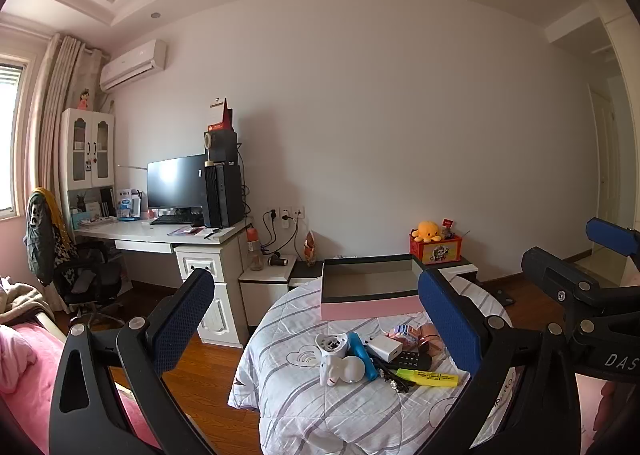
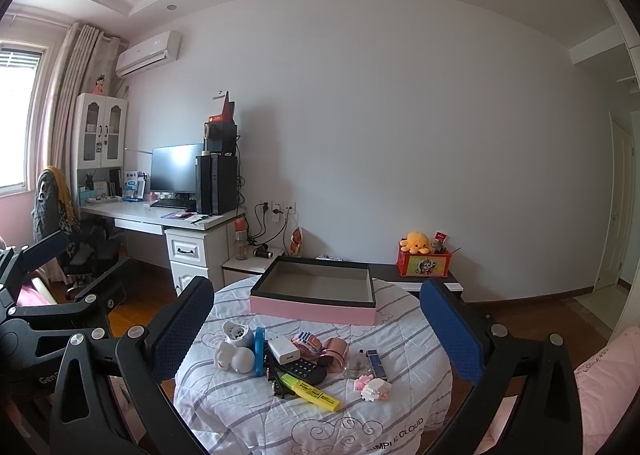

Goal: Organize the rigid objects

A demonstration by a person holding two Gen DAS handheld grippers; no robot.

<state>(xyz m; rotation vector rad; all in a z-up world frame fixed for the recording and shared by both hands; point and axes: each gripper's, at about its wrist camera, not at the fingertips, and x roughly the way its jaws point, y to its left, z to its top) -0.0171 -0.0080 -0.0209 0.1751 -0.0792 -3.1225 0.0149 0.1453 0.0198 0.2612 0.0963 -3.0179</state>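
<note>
A bedroom scene, seen from two handheld grippers held side by side above a round table (image 2: 248, 407) covered with a white quilt with grey stripes. The left gripper (image 1: 316, 319) had its two blue-padded fingers spread wide apart with nothing between them. The right gripper (image 2: 316, 323) was likewise spread wide and empty. Neither touched anything on the table.

At the far side of the table lay a shallow open box (image 2: 314, 309) with pink outer walls, a dark rim and a bare grey inside. Nearer the grippers, a loose pile of small items sat in the table's middle, apart from the box: a white round toy-like gadget (image 2: 234, 355), a blue bar-shaped item (image 2: 259, 351) just beside it, a white charger block (image 2: 283, 349), a black remote with keys (image 2: 304, 369), a yellow highlighter (image 2: 314, 393) lying at the front, a copper-coloured cup on its side (image 2: 335, 353), a small pink and white block figure (image 2: 374, 387), and a narrow dark blue item (image 2: 377, 364).

Behind the table, along a plain pale wall, stood a white desk (image 2: 132, 213) with a dark monitor (image 2: 174, 167) and a black computer tower (image 2: 216, 185). To the right, a red box (image 2: 424, 265) held a yellow plush octopus (image 2: 416, 241)
</note>
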